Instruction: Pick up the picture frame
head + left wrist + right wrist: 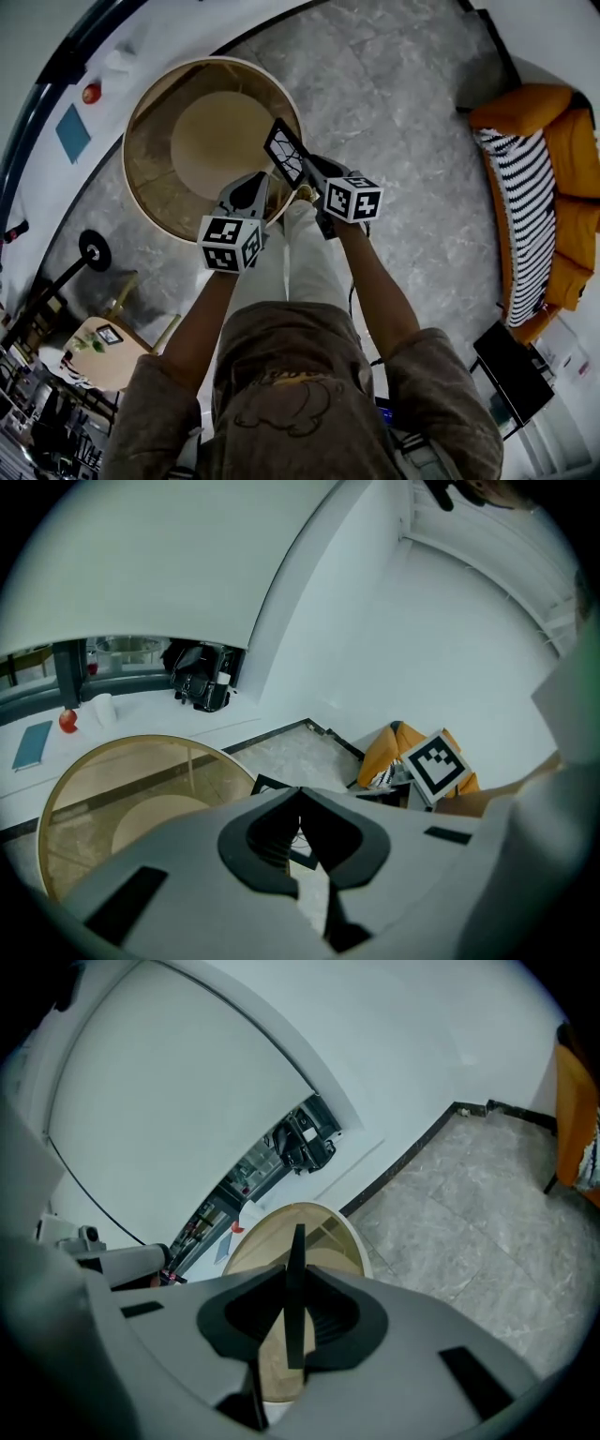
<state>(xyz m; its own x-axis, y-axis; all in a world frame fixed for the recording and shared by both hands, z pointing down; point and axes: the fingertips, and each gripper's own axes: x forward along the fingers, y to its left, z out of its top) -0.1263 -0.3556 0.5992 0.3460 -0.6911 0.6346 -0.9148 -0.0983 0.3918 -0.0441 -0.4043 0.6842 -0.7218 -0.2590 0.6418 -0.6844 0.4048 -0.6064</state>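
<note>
1. Over the near rim of the round tabletop [150, 173], the picture frame [285, 153] is held off the glass by the right gripper [303, 172].
2. That tabletop is a clear glass disc with a thin pale wooden band around it. A smaller round lower shelf [220, 131] of light wood shows through the glass.
3. The picture frame is a flat, thin rectangle with a matt black border around a pale printed sheet with dark lines.
4. In the head view its long axis slants from the upper left, over the tabletop, down to the lower right into the gripper, and its printed face shows to that camera.
5. In the right gripper view the picture frame [295, 1297] is edge-on, a narrow black strip standing upright.
6. The right gripper's [296, 1330] dark ribbed pads press on that strip from both sides, so the gap between them is only as wide as the frame is thick.
7. Beside the frame, nearer the tabletop's near rim, the left gripper [258, 183] has its grey jaws brought together at the tips with nothing between them, as the left gripper view [300, 794] shows. A black corner of the frame [269, 785] shows just behind them.
8. Beyond the tabletop lies a floor [403, 112] of grey, veined stone tiles.
9. Well apart from the tabletop, an orange sofa [567, 197] carries a black-and-white striped cover.
</note>
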